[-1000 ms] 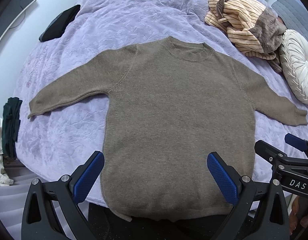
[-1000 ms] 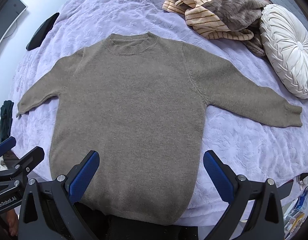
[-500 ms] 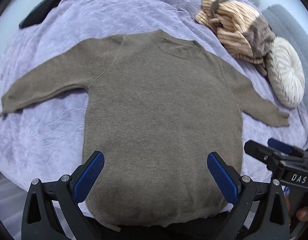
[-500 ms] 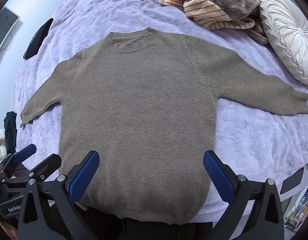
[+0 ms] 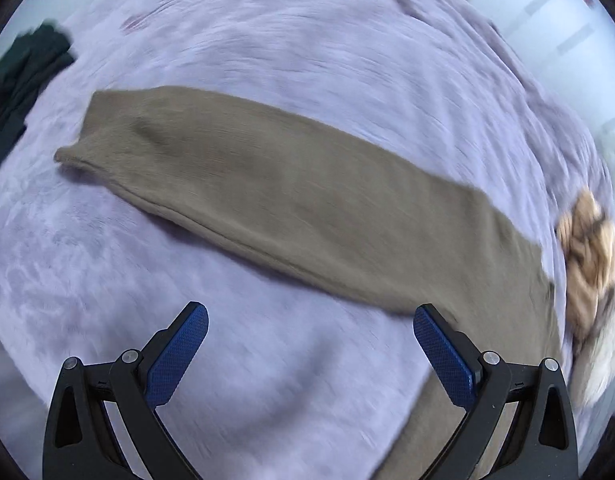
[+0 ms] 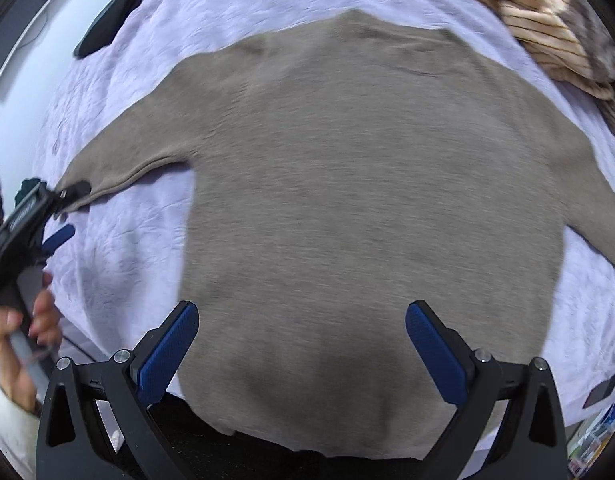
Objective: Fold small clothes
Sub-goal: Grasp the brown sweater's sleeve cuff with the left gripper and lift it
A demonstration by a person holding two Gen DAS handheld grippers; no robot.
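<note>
A small taupe knit sweater (image 6: 367,184) lies flat on the lilac bedspread (image 6: 119,248), neck away from me, sleeves spread. Its left sleeve (image 5: 267,196) fills the left wrist view, cuff at the upper left. My left gripper (image 5: 307,356) is open and empty, above the bedspread just short of the sleeve; it also shows in the right wrist view (image 6: 63,216) by the sleeve's cuff. My right gripper (image 6: 303,348) is open and empty over the sweater's lower body, near the hem.
A striped beige and brown garment pile (image 6: 547,28) lies at the bed's far right. A dark flat object (image 6: 115,12) lies at the far left of the bed. Dark clothes (image 5: 19,76) hang beyond the bed's left edge.
My left gripper has swung left and now faces the sweater's left sleeve. My right gripper has moved closer to the sweater's body. Both stay open.
</note>
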